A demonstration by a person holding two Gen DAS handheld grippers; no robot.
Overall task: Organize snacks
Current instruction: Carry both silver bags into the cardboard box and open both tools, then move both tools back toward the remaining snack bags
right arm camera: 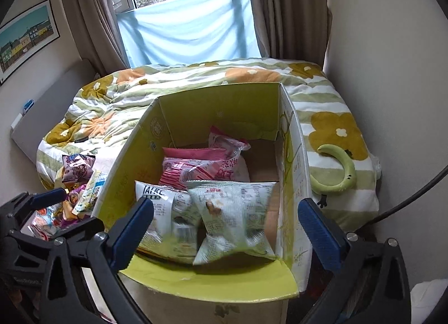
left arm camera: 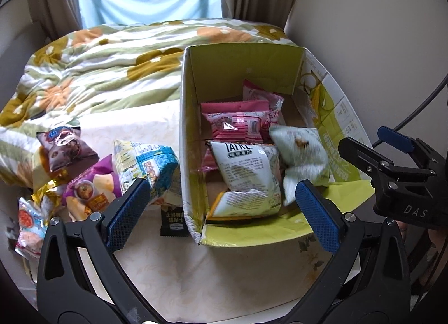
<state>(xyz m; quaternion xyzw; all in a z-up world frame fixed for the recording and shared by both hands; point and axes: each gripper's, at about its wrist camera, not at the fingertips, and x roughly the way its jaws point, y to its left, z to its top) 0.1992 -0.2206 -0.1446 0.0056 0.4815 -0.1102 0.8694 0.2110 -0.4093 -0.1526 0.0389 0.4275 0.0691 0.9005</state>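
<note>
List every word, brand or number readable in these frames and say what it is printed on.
"TAYKE", uncertain, top cut off: white snack bag in the cardboard box.
"DAS": right gripper body, seen from the left wrist.
Chinese print on the pink snack bag, pale green snack bag, black packet and box flap: too small or blurred to read.

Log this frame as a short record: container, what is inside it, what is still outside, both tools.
container: open cardboard box, green inside
inside: pink snack packets, white snack bags, blurred pale green bag
outside: loose snack pile left of box; black packet against its wall
left tool: open, empty
right tool: open, empty
</note>
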